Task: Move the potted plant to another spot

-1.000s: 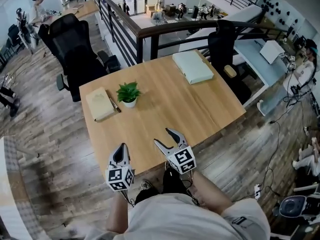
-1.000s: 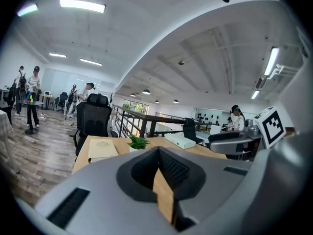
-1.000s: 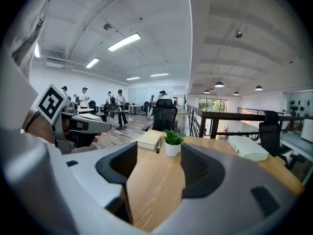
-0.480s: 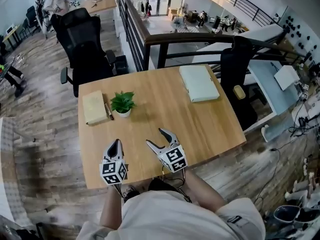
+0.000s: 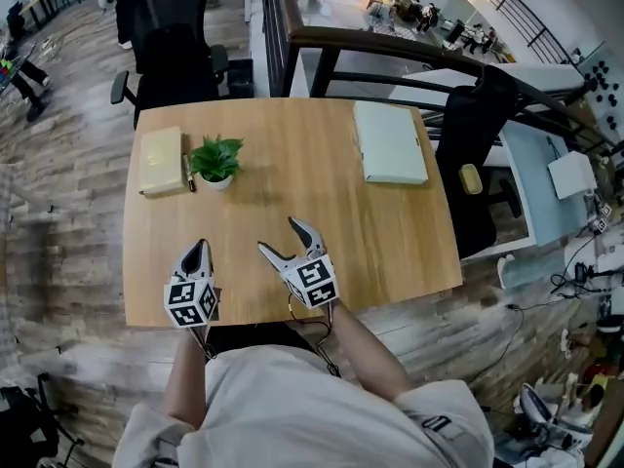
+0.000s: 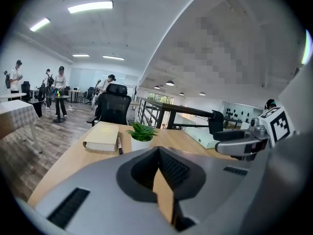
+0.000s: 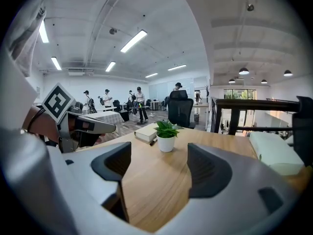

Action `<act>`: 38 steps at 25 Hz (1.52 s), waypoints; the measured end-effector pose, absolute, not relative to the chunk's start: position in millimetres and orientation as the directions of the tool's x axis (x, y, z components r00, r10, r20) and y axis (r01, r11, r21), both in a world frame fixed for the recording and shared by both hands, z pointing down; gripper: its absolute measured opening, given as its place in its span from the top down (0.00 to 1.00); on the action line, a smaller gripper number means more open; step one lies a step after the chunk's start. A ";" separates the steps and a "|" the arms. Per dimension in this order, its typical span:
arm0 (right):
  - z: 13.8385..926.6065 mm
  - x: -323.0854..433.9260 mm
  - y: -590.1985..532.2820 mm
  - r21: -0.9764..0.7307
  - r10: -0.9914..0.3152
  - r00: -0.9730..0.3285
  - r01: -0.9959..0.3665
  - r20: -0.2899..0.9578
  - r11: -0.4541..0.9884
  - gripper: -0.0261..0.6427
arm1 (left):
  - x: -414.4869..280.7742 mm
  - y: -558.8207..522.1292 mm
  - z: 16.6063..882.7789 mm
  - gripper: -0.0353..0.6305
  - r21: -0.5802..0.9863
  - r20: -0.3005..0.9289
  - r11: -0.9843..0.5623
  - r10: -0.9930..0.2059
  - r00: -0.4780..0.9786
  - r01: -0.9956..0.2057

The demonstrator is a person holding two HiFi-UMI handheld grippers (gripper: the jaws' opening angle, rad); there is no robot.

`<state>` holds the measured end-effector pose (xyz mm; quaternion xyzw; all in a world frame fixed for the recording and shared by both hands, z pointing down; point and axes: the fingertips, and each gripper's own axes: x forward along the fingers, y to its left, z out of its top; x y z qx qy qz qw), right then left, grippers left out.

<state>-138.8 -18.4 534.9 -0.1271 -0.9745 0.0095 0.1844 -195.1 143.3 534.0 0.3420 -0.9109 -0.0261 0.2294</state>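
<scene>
The potted plant (image 5: 215, 160), green leaves in a small white pot, stands on the wooden table (image 5: 292, 178) at the far left. It also shows ahead in the left gripper view (image 6: 141, 135) and the right gripper view (image 7: 166, 131). My left gripper (image 5: 200, 248) hovers over the table's near edge with its jaws shut and empty (image 6: 159, 150). My right gripper (image 5: 280, 237) is beside it, further in, well short of the plant. Its jaws are opening, with nothing between them (image 7: 159, 163).
A cream book (image 5: 161, 161) and a pen (image 5: 188, 173) lie just left of the plant. A pale green flat box (image 5: 390, 141) lies at the table's far right. Black office chairs (image 5: 168, 37) and a railing (image 5: 390, 52) stand behind the table. People stand far off.
Both grippers have moved forward from the near edge over the table toward the plant. The right jaws stand a little wider.
</scene>
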 end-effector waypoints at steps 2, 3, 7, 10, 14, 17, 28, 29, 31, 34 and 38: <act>540.7 -140.9 -20.9 -0.070 0.260 -0.895 0.253 0.363 0.965 0.41 | -194.8 141.5 539.7 0.93 0.203 0.411 0.773 -0.624 -0.665 -0.600; 543.7 -141.7 -21.0 -0.073 0.265 -0.892 0.257 0.367 0.964 0.41 | -194.5 141.6 542.7 0.93 0.203 0.416 0.778 -0.619 -0.666 -0.595; 557.3 -149.6 -20.6 -0.087 0.275 -0.883 0.262 0.381 0.961 0.39 | -197.7 142.7 556.0 0.93 0.202 0.433 0.785 -0.608 -0.665 -0.585; 564.0 -161.3 -18.7 -0.093 0.281 -0.879 0.266 0.385 0.960 0.38 | -202.7 145.8 563.6 0.93 0.206 0.445 0.789 -0.603 -0.662 -0.579; 575.1 -180.0 -10.5 -0.087 0.307 -0.864 0.298 0.398 0.951 0.37 | -209.5 150.8 569.1 0.93 0.205 0.455 0.788 -0.601 -0.657 -0.580; 582.3 -197.4 -4.6 -0.088 0.317 -0.855 0.309 0.410 0.947 0.36 | -218.0 154.9 572.1 0.93 0.209 0.464 0.786 -0.603 -0.649 -0.581; 605.1 -251.7 12.3 -0.121 0.322 -0.836 0.301 0.444 0.946 0.30 | -252.4 172.0 594.8 0.93 0.243 0.510 0.801 -0.585 -0.630 -0.547; 607.4 -256.8 12.2 -0.122 0.321 -0.834 0.299 0.449 0.946 0.29 | -256.5 173.0 596.5 0.93 0.245 0.512 0.802 -0.584 -0.629 -0.545; 612.3 -266.5 13.4 -0.126 0.318 -0.830 0.294 0.457 0.948 0.28 | -262.7 175.7 600.7 0.93 0.251 0.519 0.803 -0.582 -0.626 -0.540; 618.9 -280.8 16.3 -0.128 0.313 -0.829 0.288 0.464 0.949 0.26 | -268.2 178.0 608.1 0.93 0.264 0.530 0.804 -0.583 -0.616 -0.533; 629.6 -300.0 19.2 -0.132 0.307 -0.829 0.278 0.467 0.951 0.23 | -276.2 180.0 616.8 0.93 0.275 0.540 0.802 -0.585 -0.605 -0.530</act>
